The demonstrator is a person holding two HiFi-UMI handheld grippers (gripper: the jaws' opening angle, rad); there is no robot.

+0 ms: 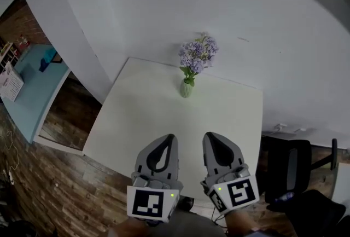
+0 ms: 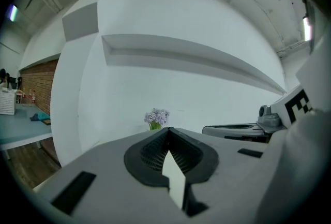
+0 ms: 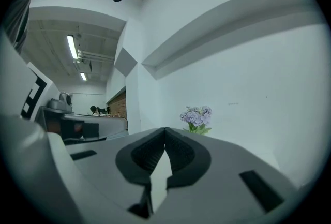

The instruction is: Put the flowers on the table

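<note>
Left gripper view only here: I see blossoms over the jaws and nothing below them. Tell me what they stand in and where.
Observer: The flowers stand upright in a small green vase near the far edge of the white table, close to the wall.
Operator: Report the right gripper's jaws.
Observer: The right gripper is shut with nothing between its jaws, as its own view shows.
Operator: Give both grippers' places over the table.
Observer: The left gripper and the right one sit side by side over the near edge, well apart from the vase.
</note>
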